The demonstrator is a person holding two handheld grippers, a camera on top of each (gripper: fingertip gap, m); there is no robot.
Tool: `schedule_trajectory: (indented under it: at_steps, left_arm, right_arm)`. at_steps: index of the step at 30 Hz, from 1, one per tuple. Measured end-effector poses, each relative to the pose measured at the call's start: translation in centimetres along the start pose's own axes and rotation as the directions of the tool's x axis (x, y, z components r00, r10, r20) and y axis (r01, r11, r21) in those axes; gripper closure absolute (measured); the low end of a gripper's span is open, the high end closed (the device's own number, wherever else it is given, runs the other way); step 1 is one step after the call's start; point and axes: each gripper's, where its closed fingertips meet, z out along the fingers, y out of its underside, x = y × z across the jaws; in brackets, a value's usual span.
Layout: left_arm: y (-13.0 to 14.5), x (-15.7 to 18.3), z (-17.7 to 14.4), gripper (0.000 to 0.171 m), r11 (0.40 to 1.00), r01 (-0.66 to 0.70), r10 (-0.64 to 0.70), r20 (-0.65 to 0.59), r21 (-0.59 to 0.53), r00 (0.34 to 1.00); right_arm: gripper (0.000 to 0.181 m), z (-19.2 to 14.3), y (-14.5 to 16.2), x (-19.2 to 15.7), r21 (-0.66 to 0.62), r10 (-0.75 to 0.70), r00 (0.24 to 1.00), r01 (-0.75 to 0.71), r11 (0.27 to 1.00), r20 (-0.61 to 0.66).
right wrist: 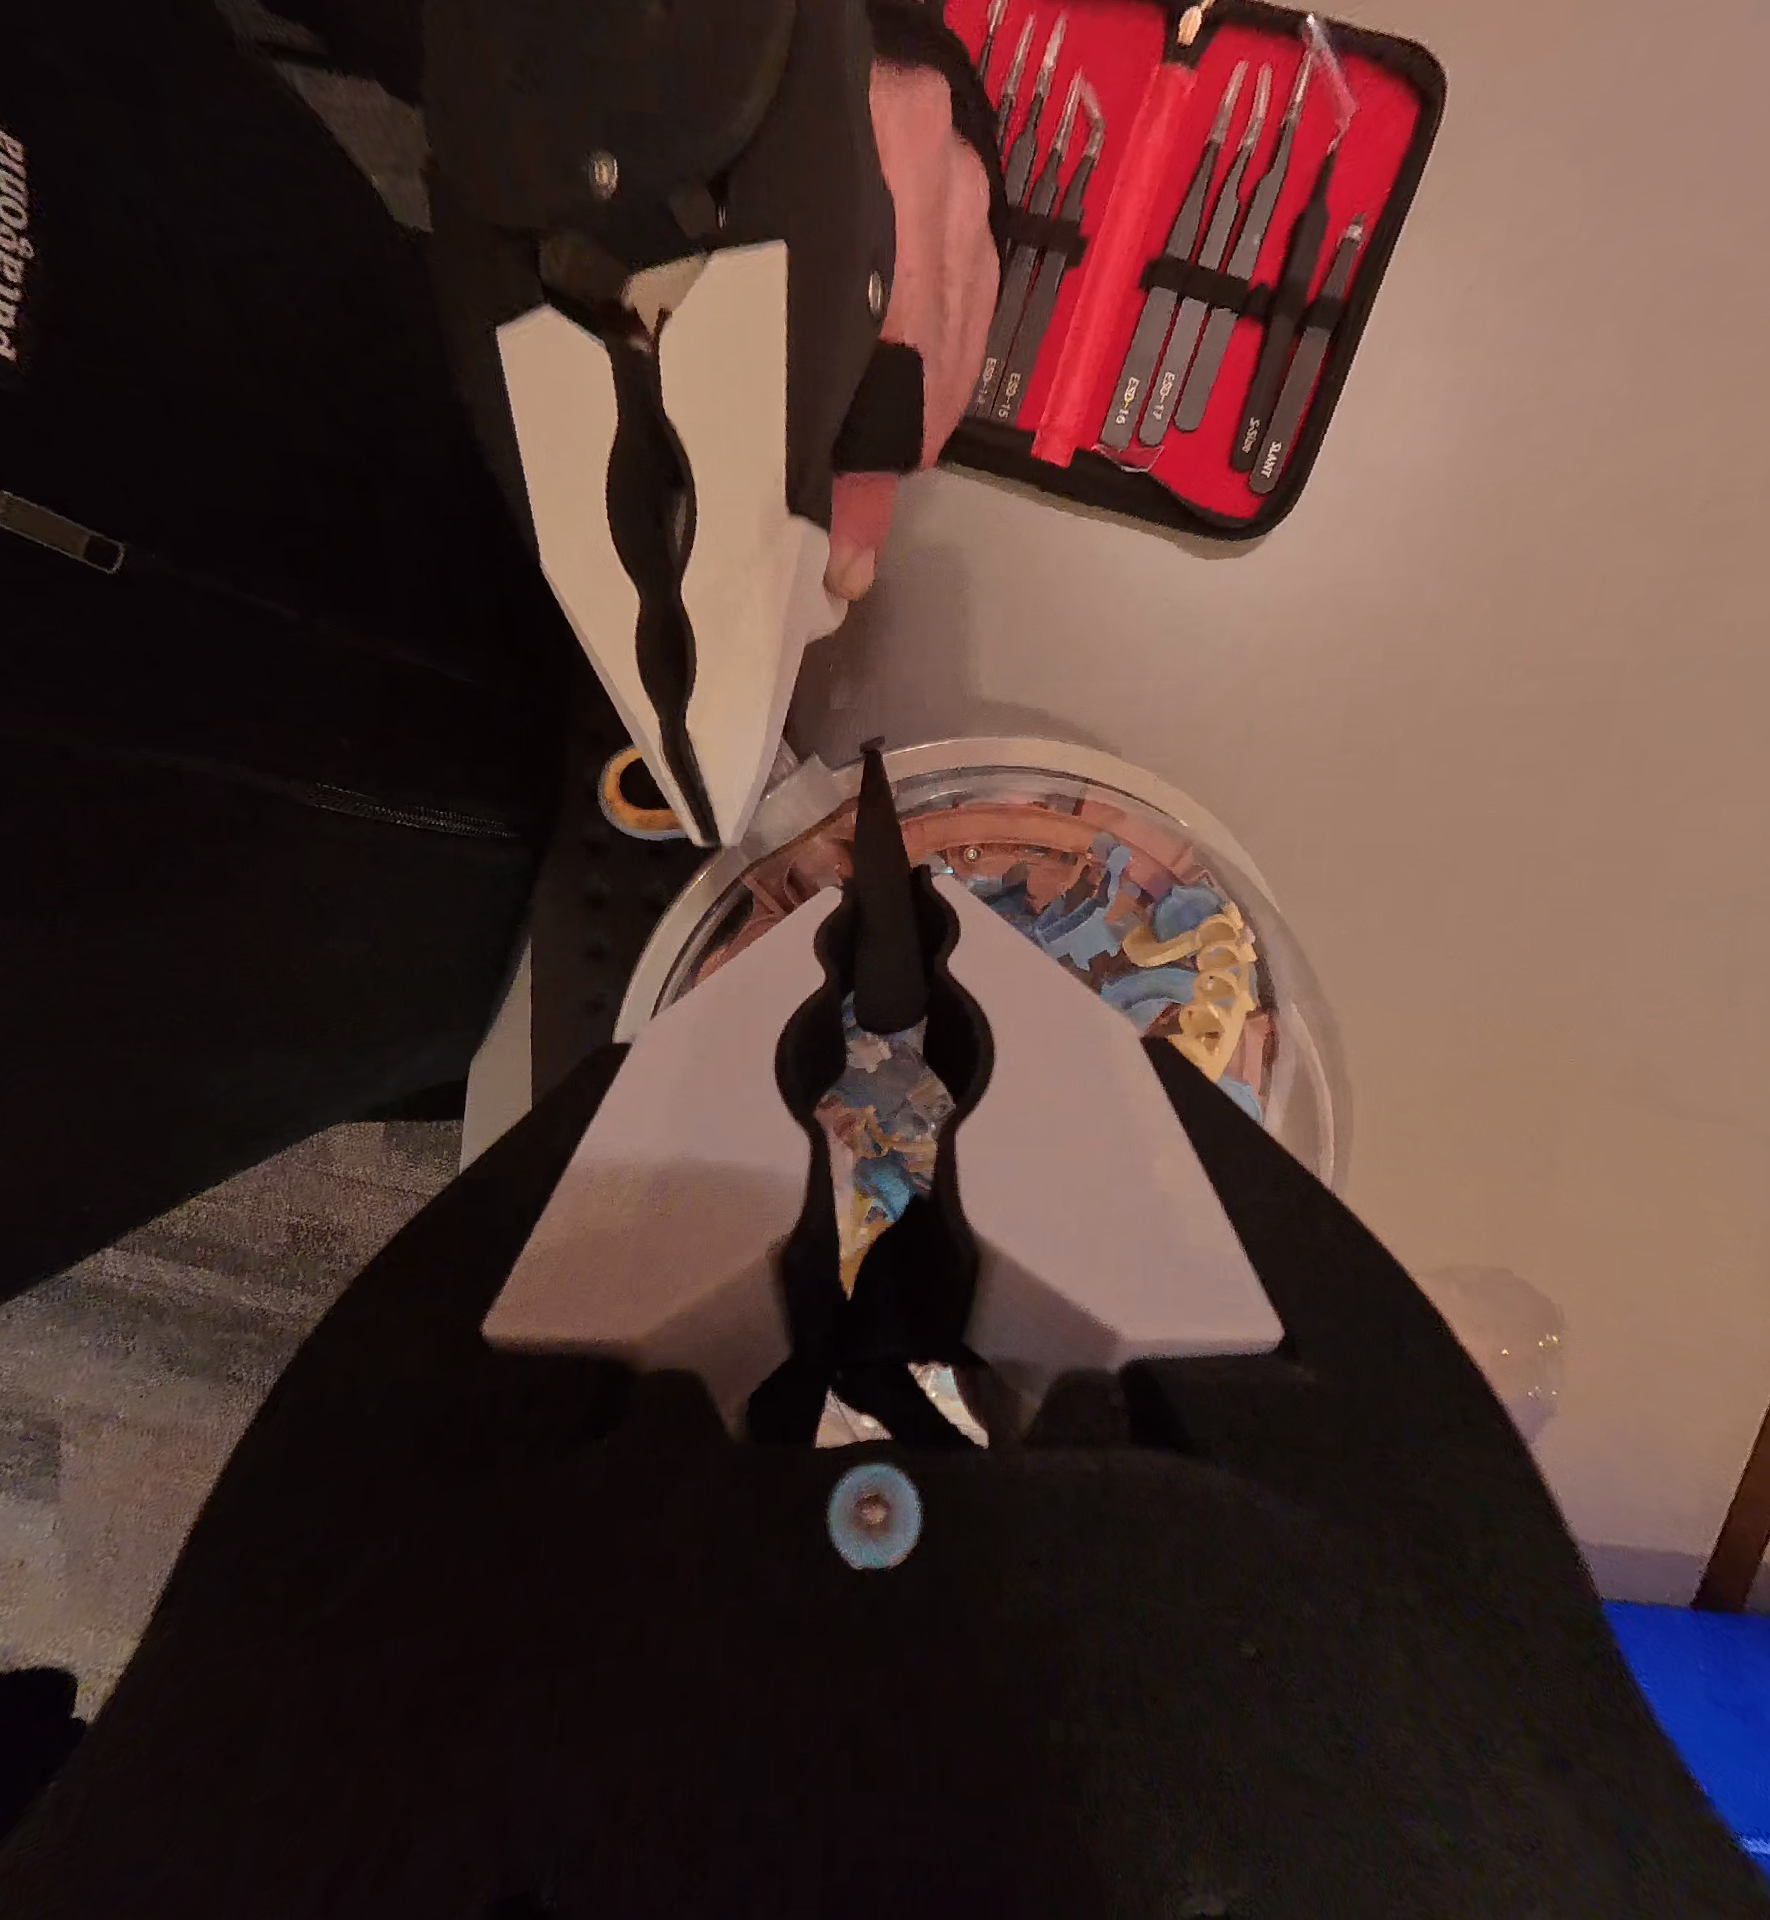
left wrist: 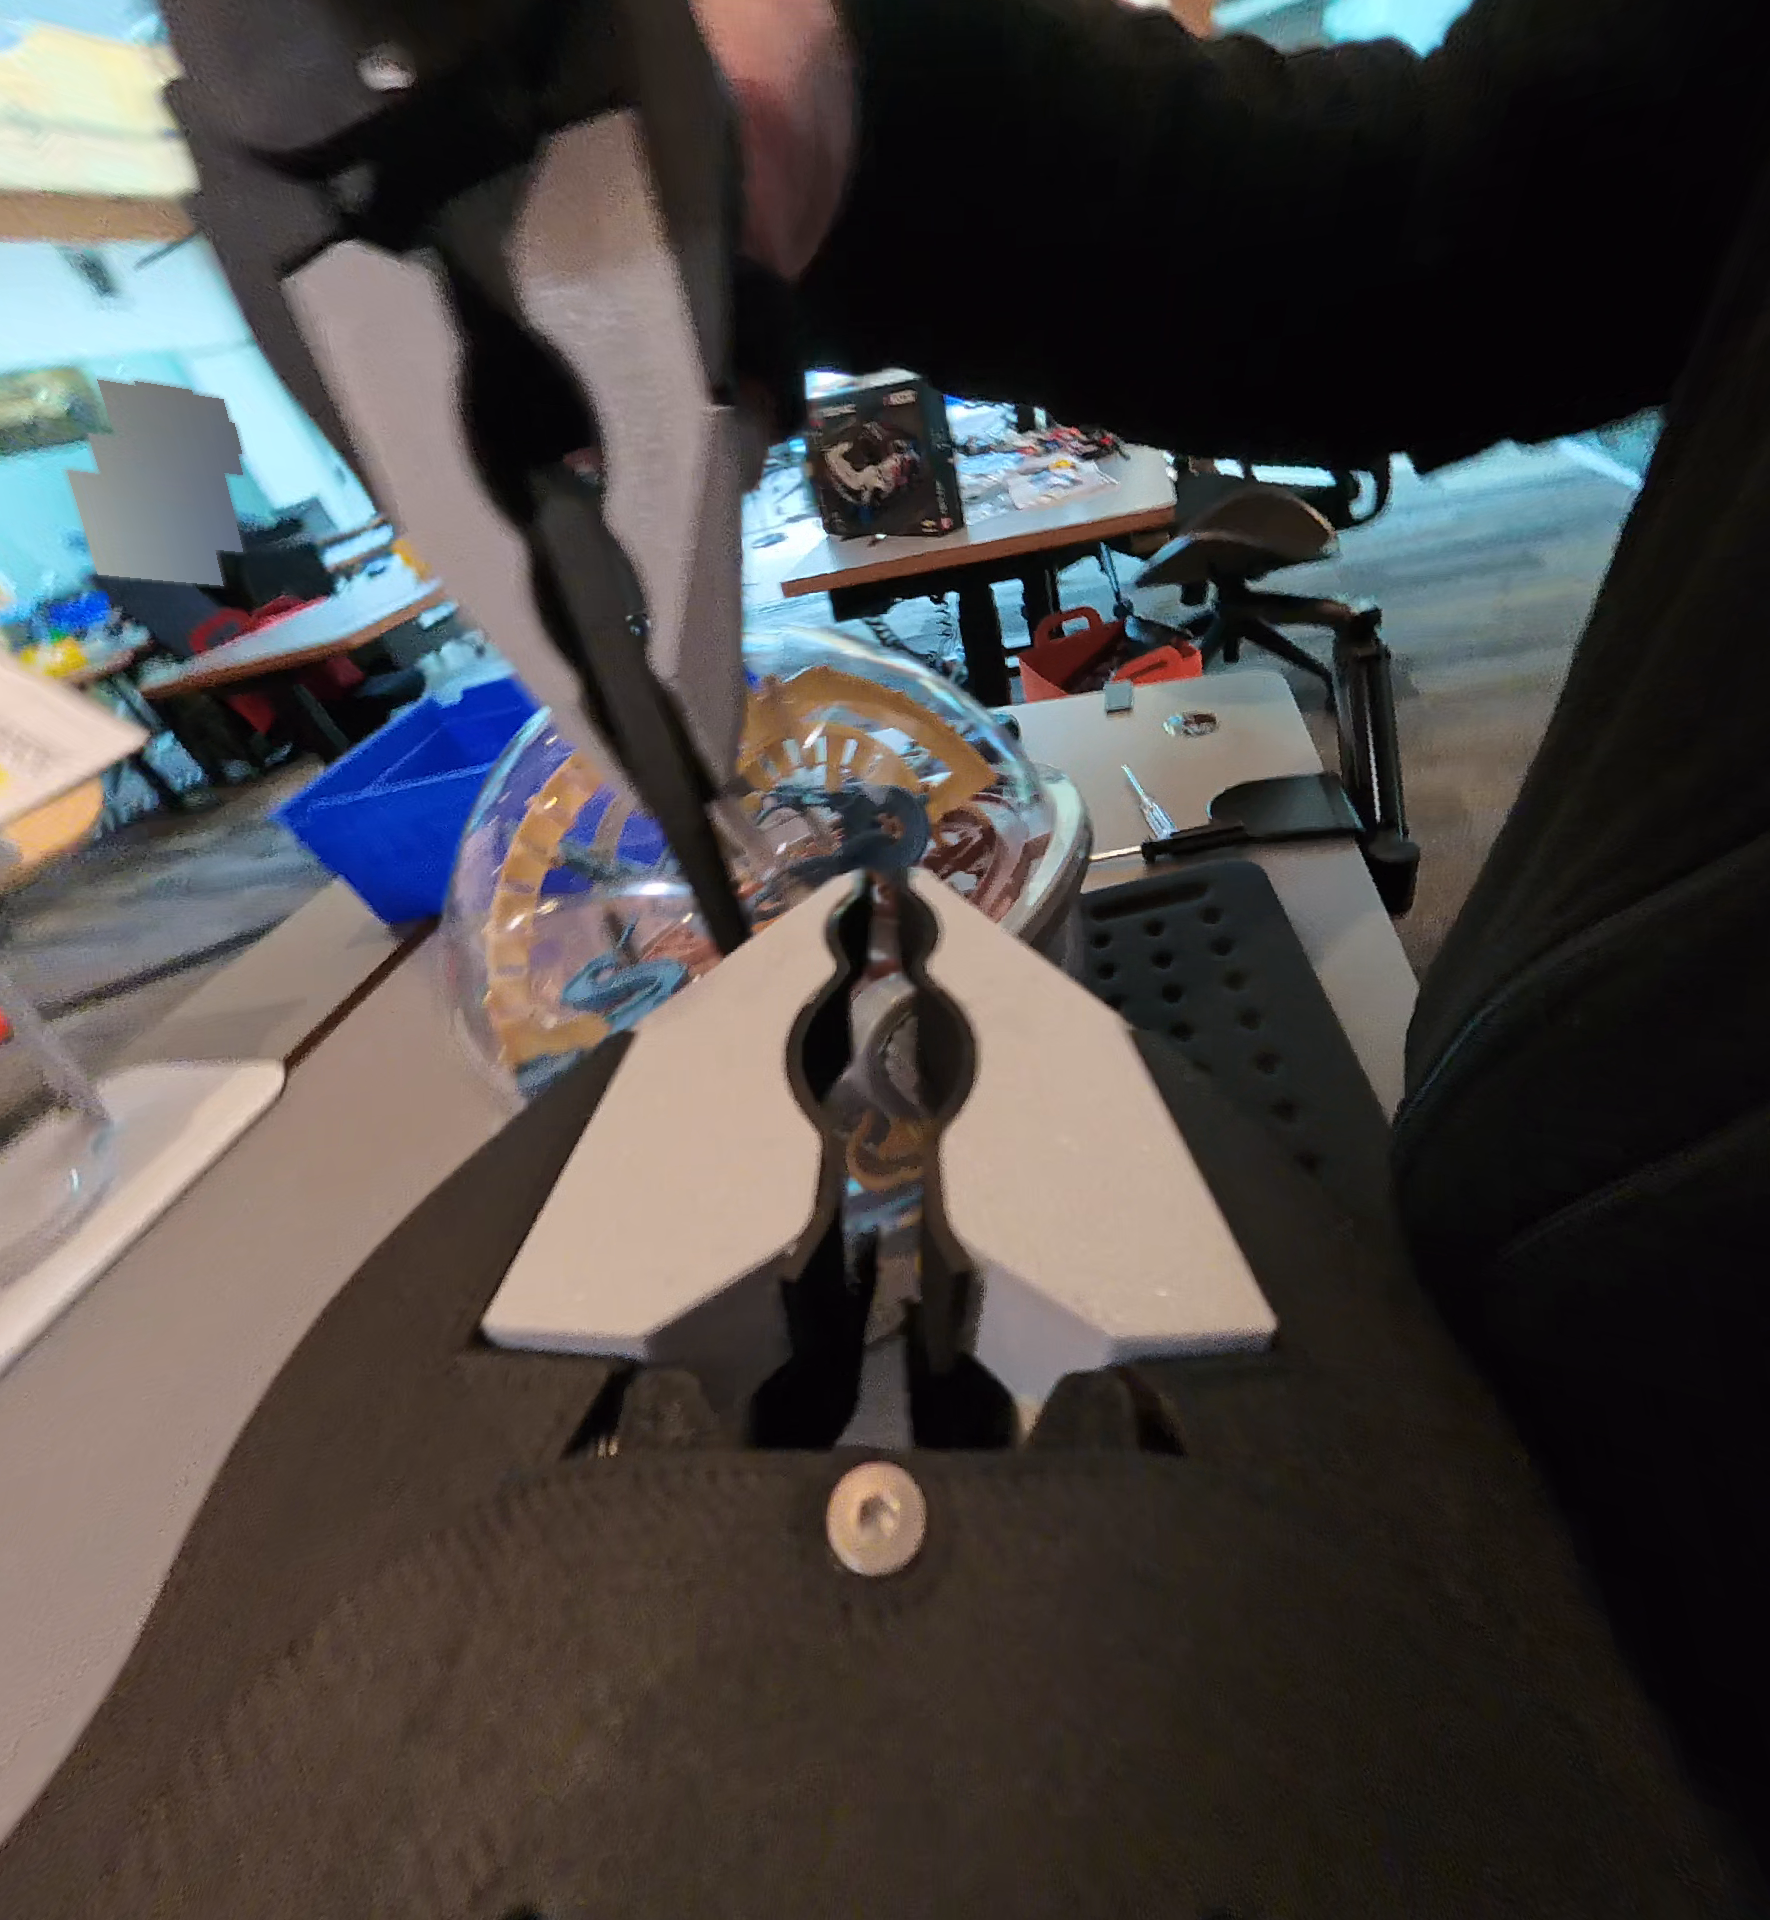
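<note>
A round clear dish (left wrist: 548, 914) sits on the grey table, with its white rim (right wrist: 1312, 1049) also in the right wrist view. It holds several small blue (right wrist: 1057, 935), yellow (right wrist: 1213, 966) and brown flat pieces. My left gripper (left wrist: 889, 894) is shut at the dish's near edge, apparently pinching its clear rim. It also shows in the right wrist view (right wrist: 709, 821). My right gripper (right wrist: 886, 894) is shut on black tweezers (right wrist: 876, 935) that point down over the dish. In the left wrist view the right gripper (left wrist: 694, 727) and tweezers (left wrist: 673, 790) come in from above.
An open red case of black tweezers (right wrist: 1172, 260) lies beyond the dish. A black perforated mat (left wrist: 1203, 987) and a screwdriver (left wrist: 1172, 842) lie at the right. A blue bin (left wrist: 413, 800) stands behind the dish. A second clear dish (left wrist: 8, 1195) sits at the left. A person's black jacket is close by. There is about 4 cm between the tips of the two grippers.
</note>
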Motion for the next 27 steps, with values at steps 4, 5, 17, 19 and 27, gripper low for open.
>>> schedule_trajectory:
  at_steps: [4,5,17,19,27]
  left_arm:
    - [3.4,-0.8,-1.6,0.132,0.945,0.303,-0.294,0.086,-0.122,0.952]
    - [3.8,-0.4,-1.4,0.127,0.918,0.379,-0.371,0.082,-0.12,0.925]
    - [5.1,0.8,1.1,0.142,0.678,0.728,-0.726,0.069,-0.099,0.685]
    - [5.4,1.2,1.6,0.143,0.678,0.729,-0.727,0.059,-0.097,0.684]
    - [4.9,0.4,2.5,0.144,0.797,0.599,-0.592,0.091,-0.079,0.801]
  right_arm:
    - [0.175,0.0,0.0,0.3,0.034,0.035,0.999,-0.035,0.999,0.002]
    - [0.175,0.1,0.1,0.3,0.044,0.044,0.999,-0.045,0.998,0.007]
    - [0.176,0.1,0.4,0.2,0.012,0.068,0.996,-0.068,0.998,-0.054]
    - [0.176,0.3,0.9,0.1,-0.014,0.067,0.996,-0.068,0.998,-0.055]
    - [0.176,-0.5,1.7,0.4,-0.072,0.063,0.996,-0.067,0.995,-0.066]
